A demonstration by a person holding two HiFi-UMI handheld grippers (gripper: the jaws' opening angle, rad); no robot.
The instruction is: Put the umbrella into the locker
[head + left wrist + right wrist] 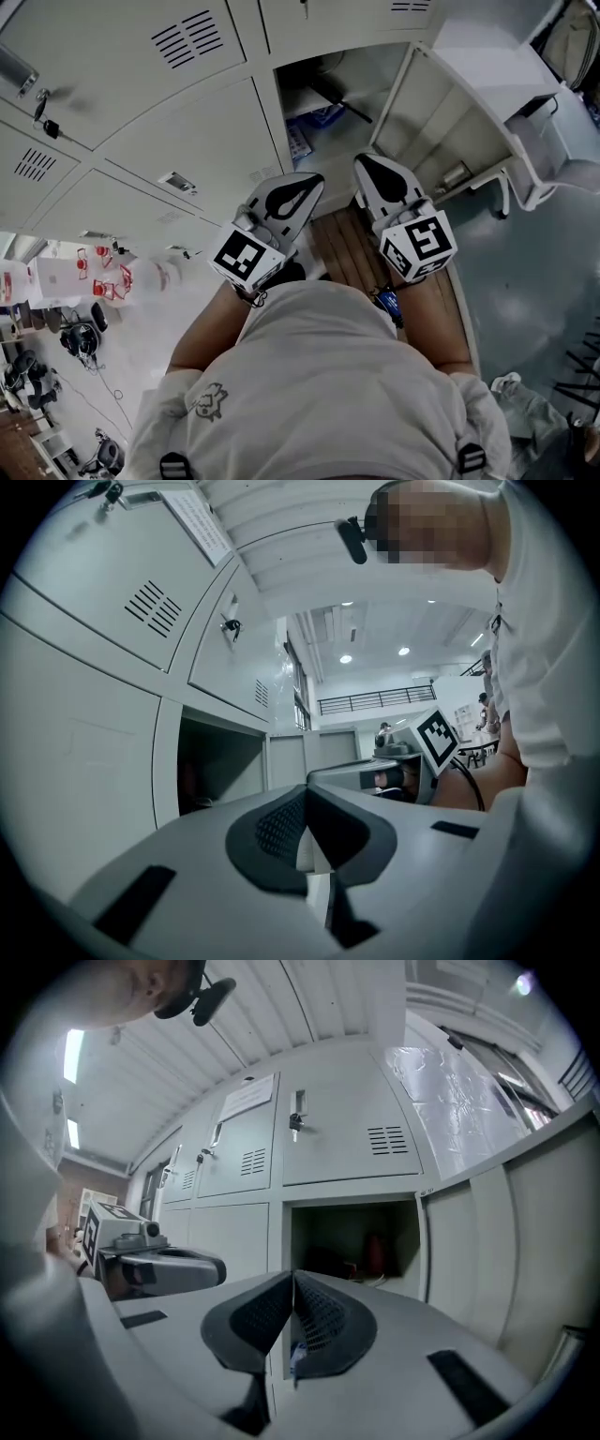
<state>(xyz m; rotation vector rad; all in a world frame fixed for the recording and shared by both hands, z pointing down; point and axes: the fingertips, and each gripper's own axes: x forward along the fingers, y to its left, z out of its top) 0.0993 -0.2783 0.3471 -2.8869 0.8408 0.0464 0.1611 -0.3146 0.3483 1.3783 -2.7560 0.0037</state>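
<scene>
The locker [328,84] stands open in the head view, its door [469,103] swung out to the right. A long dark thing, apparently the umbrella [339,101], lies on the shelf inside beside a blue item [314,117]. Both grippers are level in front of the opening, side by side and apart from it. My left gripper [309,183] [305,794] is shut with nothing in it. My right gripper [367,164] [292,1279] is also shut and empty. In the right gripper view the open compartment [352,1241] shows a reddish thing [375,1252] at the back.
Closed locker doors [187,122] fill the left, with keys hanging in a lock [42,112]. A wooden slatted surface [347,246] lies below the grippers. The person's body [319,375] fills the foot of the head view. Red chairs [103,277] stand far off at the left.
</scene>
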